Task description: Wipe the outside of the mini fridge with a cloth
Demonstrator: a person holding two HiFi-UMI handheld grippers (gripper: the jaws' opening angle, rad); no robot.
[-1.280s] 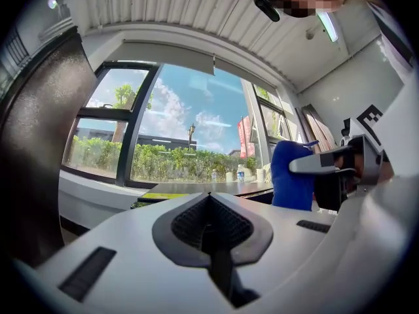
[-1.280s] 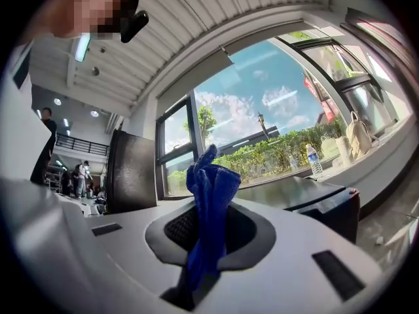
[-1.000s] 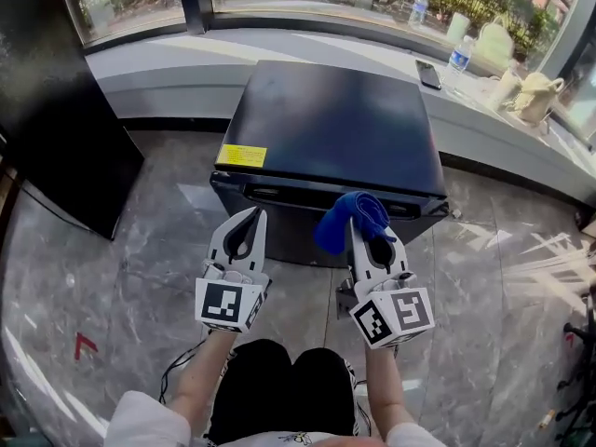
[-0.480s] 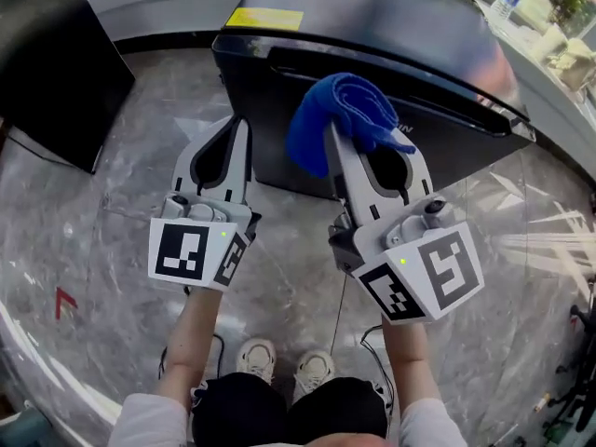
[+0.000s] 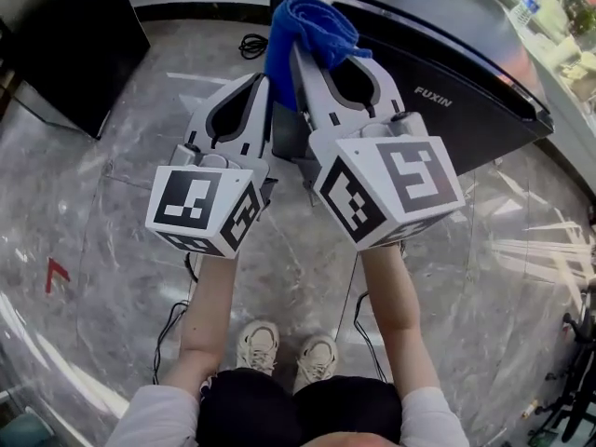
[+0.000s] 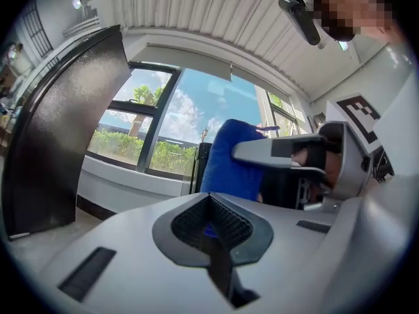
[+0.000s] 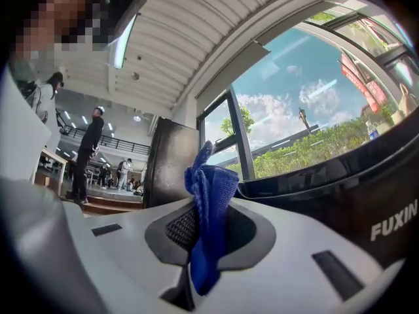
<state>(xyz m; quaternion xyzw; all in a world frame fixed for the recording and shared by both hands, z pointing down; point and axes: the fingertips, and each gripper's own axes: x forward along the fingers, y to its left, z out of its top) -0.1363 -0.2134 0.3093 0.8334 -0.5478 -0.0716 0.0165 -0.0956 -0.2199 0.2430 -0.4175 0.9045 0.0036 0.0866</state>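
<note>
- looks barely begun, if begun at all: no wiping stroke in hand, and no streak or cleaned patch to be made out on the mini fridge (image 5: 484,91)
- leaves, by that reckoning, the whole outside to do: top, lettered front door, sides
- pinches a blue cloth (image 5: 312,26) in the right gripper (image 5: 312,63), jaws closed on a fold, with most of the cloth bunched above the tips and a tail hanging down through the slit
- holds the left gripper (image 5: 263,82) just beside the right one, jaws pressed together on nothing, with only a glimpse of the blue cloth beyond them in the left gripper view
- places the cloth, in the head view, at the fridge's near left corner, overlapping its edge there; cannot tell from that view whether touching or merely in front
- shows, in the right gripper view, the black door off to the right of the cloth and seemingly apart from it, so probably not yet in contact
- calls next, most likely, for laying the bunched cloth flat against the door or the top before any stroke
- elsewhere: grey marble floor (image 5: 93,203), a tall black cabinet (image 5: 65,45) to the left, a cable (image 5: 250,45) on the floor by the fridge
</note>
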